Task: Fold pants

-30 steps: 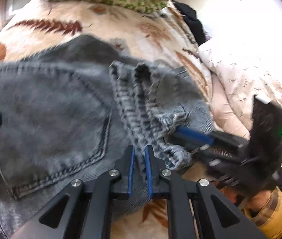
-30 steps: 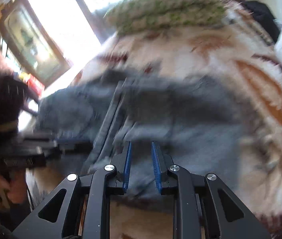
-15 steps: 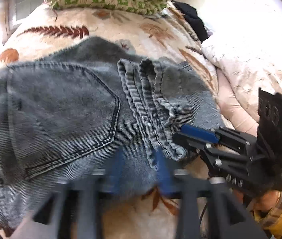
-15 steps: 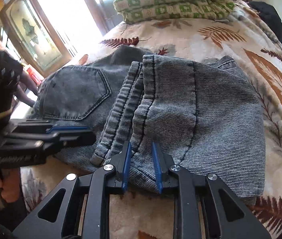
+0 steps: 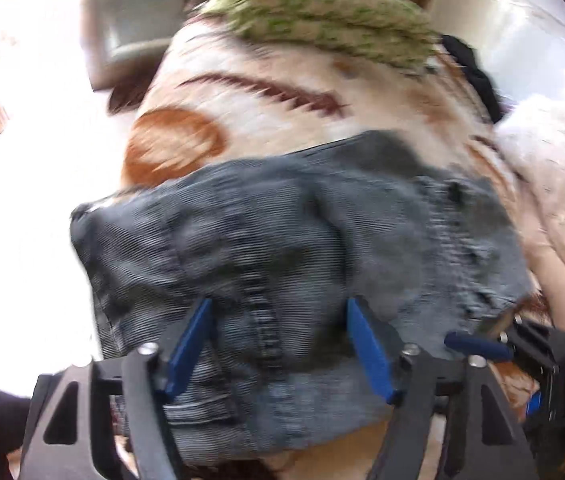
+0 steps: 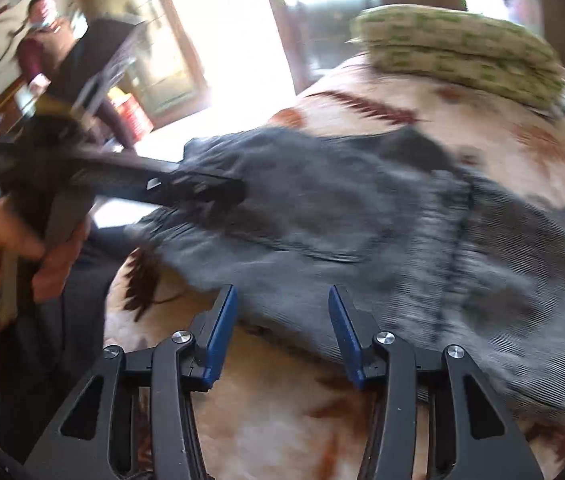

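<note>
The grey denim pants (image 5: 302, 248) lie folded in a compact bundle on the leaf-patterned blanket (image 5: 266, 120); they also show in the right wrist view (image 6: 362, 232). My left gripper (image 5: 278, 312) is open, its blue pads wide apart just above the near edge of the bundle, holding nothing. My right gripper (image 6: 282, 300) is open and empty at the bundle's near edge. The left gripper also shows in the right wrist view (image 6: 218, 192) at the bundle's left side. The right gripper's tip shows in the left wrist view (image 5: 474, 346) at lower right. Both views are motion-blurred.
A folded green-patterned quilt (image 6: 462, 52) lies at the far end of the bed. A pale pillow (image 5: 554, 184) and dark clothing (image 5: 474, 76) lie to the right. A person (image 6: 46, 28) stands in the background by the window. The bed's left edge drops to the bright floor.
Both grippers have opened and let go of the pants' hem. Both have pulled back and shifted left; the pants now lie folded on the blanket.
</note>
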`<state>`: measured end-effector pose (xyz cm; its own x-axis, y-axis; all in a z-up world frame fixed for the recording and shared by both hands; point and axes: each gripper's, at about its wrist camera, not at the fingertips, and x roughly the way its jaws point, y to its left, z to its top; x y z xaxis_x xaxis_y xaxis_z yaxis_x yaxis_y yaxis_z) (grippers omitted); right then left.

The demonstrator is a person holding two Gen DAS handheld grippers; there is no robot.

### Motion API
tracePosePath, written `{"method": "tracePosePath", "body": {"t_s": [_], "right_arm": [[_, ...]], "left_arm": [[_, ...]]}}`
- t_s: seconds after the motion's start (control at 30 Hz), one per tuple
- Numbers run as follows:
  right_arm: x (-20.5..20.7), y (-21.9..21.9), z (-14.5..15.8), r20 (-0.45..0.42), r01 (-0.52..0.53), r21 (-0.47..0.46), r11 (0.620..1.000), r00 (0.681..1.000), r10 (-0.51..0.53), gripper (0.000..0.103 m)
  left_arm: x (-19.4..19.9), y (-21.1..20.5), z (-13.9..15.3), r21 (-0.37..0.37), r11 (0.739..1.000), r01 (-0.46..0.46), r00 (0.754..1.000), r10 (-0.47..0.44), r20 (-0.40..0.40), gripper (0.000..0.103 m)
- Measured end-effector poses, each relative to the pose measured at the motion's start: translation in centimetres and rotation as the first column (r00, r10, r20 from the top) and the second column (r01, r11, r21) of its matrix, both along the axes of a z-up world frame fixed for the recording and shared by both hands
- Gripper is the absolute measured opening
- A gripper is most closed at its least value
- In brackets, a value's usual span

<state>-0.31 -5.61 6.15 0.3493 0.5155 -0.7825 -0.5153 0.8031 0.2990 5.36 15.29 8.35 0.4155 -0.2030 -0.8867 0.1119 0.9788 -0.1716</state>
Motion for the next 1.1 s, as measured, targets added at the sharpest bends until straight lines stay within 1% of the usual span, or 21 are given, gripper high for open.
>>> {"method": "tracePosePath", "body": {"t_s": [0.03,0.07,0.1,0.13,0.17,0.2,0.27,0.33,0.37,0.4,0.43,0.47,0.5,0.53,0.57,0.63,0.7,0.87,1.0,1.1], "right_arm": [[0.3,1.1,-0.8,-0.008,-0.023,-0.021,1.000,1.000,0.023,0.046],[0.6,2.1,-1.9,-0.026,-0.039,-0.055,0.998,0.999,0.038,0.046],[0.7,2.7,-2.8,-0.039,-0.045,-0.082,0.996,0.998,0.042,0.047],[0.7,2.8,-2.9,-0.033,-0.042,-0.080,0.996,0.999,0.039,0.050],[0.7,3.0,-2.6,-0.032,-0.038,-0.077,0.996,0.999,0.035,0.050],[0.8,3.0,-2.4,-0.036,-0.036,-0.082,0.996,0.999,0.034,0.050],[0.5,3.0,-1.5,-0.005,-0.033,-0.075,0.997,0.999,0.033,0.050],[-0.1,3.4,-0.6,0.042,-0.050,-0.057,0.997,0.998,0.052,0.051],[-0.5,3.8,-0.3,0.056,-0.064,-0.049,0.997,0.996,0.067,0.052],[-0.7,4.5,0.0,0.069,-0.081,-0.045,0.996,0.994,0.084,0.052],[-1.1,5.6,0.2,0.085,-0.108,-0.047,0.993,0.990,0.112,0.053],[-1.4,6.4,0.4,0.098,-0.136,-0.050,0.989,0.985,0.140,0.054],[-1.7,7.1,0.5,0.111,-0.159,-0.053,0.986,0.980,0.164,0.054],[-2.2,8.1,0.7,0.129,-0.191,-0.064,0.979,0.972,0.198,0.056],[-2.3,8.7,0.7,0.135,-0.212,-0.072,0.975,0.966,0.220,0.056],[-2.4,10.1,0.3,0.135,-0.247,-0.093,0.965,0.957,0.258,0.056],[-2.2,11.1,-0.1,0.129,-0.258,-0.109,0.960,0.954,0.271,0.056],[-1.7,12.5,-0.7,0.143,-0.271,-0.149,0.951,0.946,0.292,0.057],[-1.9,13.6,-1.5,0.156,-0.284,-0.203,0.937,0.936,0.317,0.060],[-1.9,14.3,-1.9,0.173,-0.290,-0.240,0.926,0.926,0.335,0.060]], "left_arm": [[0.4,0.6,-0.9,-0.001,1.000,-0.004,1.000,0.004,-0.026,0.059],[0.6,0.5,-1.6,0.015,1.000,0.005,0.999,-0.004,-0.039,0.056],[0.8,0.2,-2.1,0.040,0.999,0.029,0.999,-0.027,-0.038,0.056],[0.8,0.0,-2.2,0.061,0.997,0.043,0.999,-0.041,-0.032,0.056],[0.8,-0.3,-2.0,0.078,0.996,0.053,0.998,-0.051,-0.030,0.056],[0.8,-0.4,-1.7,0.076,0.995,0.067,0.997,-0.065,-0.033,0.056],[0.8,0.0,-0.9,0.042,0.995,0.093,0.995,-0.092,-0.031,0.057],[0.6,1.3,-0.1,-0.027,0.995,0.093,0.995,-0.094,-0.025,0.060],[0.7,1.8,0.4,-0.059,0.994,0.094,0.995,-0.095,-0.019,0.063],[0.5,2.5,0.7,-0.084,0.992,0.093,0.995,-0.095,-0.017,0.077],[0.5,3.1,0.9,-0.066,0.995,0.078,0.997,-0.080,-0.018,0.085],[0.4,3.6,1.1,-0.041,0.997,0.069,0.998,-0.069,-0.012,0.090],[0.4,4.2,1.2,-0.039,0.997,0.070,0.997,-0.071,-0.003,0.090],[0.3,5.0,1.3,-0.059,0.995,0.076,0.997,-0.076,-0.001,0.090],[0.4,5.7,1.3,-0.074,0.995,0.073,0.997,-0.073,-0.004,0.090],[0.4,7.3,1.0,-0.080,0.995,0.052,0.998,-0.053,-0.014,0.090],[0.7,8.6,0.4,-0.080,0.996,0.029,0.999,-0.032,-0.033,0.090],[2.5,11.8,-1.9,-0.122,0.992,-0.045,0.996,0.035,-0.081,0.090],[3.9,13.3,-3.7,-0.191,0.976,-0.102,0.990,0.080,-0.119,0.089],[4.8,13.3,-4.9,-0.209,0.972,-0.110,0.986,0.080,-0.148,0.089]]}}
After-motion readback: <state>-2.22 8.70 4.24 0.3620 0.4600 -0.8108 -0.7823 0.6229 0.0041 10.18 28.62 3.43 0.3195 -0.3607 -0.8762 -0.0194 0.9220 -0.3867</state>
